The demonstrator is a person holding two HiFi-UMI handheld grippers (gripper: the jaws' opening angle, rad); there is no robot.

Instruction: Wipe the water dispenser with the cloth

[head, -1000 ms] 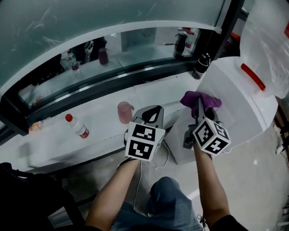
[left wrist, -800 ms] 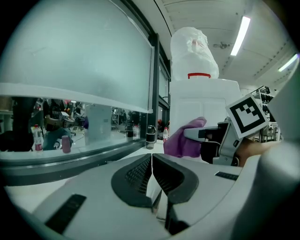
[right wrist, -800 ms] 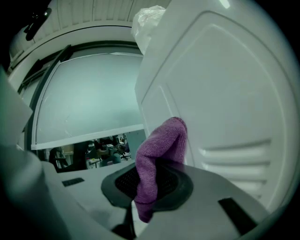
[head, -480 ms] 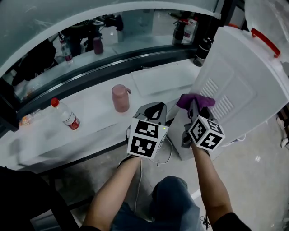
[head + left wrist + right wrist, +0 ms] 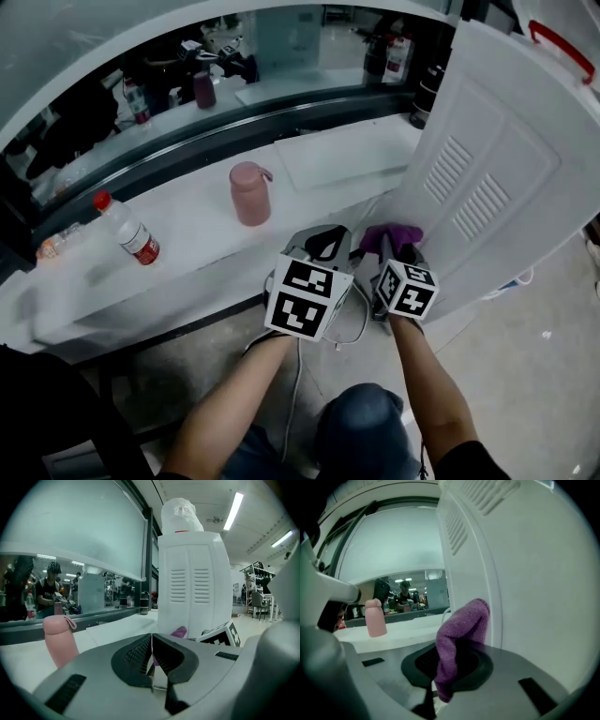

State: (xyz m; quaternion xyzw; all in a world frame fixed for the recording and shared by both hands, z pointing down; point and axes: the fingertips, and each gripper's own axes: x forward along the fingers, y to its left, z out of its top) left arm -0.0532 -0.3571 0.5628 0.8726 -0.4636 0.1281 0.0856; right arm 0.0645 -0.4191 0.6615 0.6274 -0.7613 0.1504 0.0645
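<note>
Water dispenser (image 5: 487, 159): white cabinet, back panel with two blocks of vent slats facing the person, directly ahead and to the right of the right tongs (image 5: 392, 255). It leans across the head view but stands upright in the left gripper view. A red handle (image 5: 561, 37) sits at its top edge, far beyond the tongs.

Purple cloth (image 5: 392, 236): clamped between the jaws of the right tongs, with a fold bunched above the tips and a tail hanging down between the pads. The bunched end lies against the low left part of the dispenser's panel.

Left tongs (image 5: 152, 644): jaws together with nothing between them, held just beside the right tongs on their left and clear of the dispenser.

Counter (image 5: 187, 253): white, running ahead and left of both tongs.

Pink bottle (image 5: 249, 194): upright on the counter, ahead and slightly left of the left tongs.

Clear bottle (image 5: 127, 228): red cap and red label, on the counter well to the left of the left tongs.

White tray (image 5: 337, 155): flat on the counter ahead of both tongs, beside the dispenser's left edge.

White cable (image 5: 352, 323): loops below and between the two tongs.

Dark bottle (image 5: 427, 89): far ahead of the right tongs, by the dispenser's upper left edge.
</note>
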